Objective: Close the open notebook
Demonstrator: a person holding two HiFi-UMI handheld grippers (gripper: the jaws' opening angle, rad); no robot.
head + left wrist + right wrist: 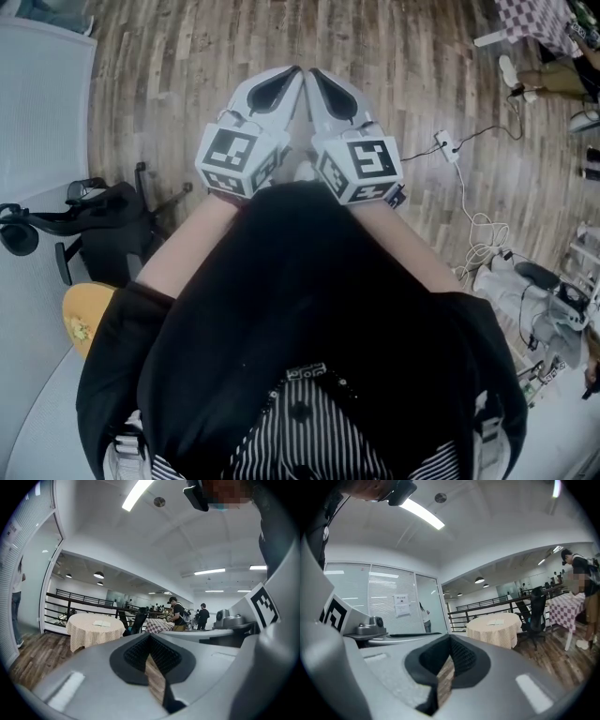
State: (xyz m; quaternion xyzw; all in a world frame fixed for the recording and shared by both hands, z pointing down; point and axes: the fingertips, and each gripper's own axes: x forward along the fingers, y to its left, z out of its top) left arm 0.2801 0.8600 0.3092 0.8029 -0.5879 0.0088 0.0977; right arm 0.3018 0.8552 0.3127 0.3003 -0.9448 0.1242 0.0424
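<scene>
Left gripper [284,82] and right gripper [324,84], white plastic, both clamped shut and empty. Open white paper notebook [101,623] lies well off on the round checked-cloth table [85,637] (ten o'clock, left gripper view). Walk close first, then fold one cover.

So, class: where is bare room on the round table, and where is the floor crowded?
The round table is bare all round the open notebook near its middle. Crowded: the office chair beside it, and cables on the floor at the head view's right.
</scene>
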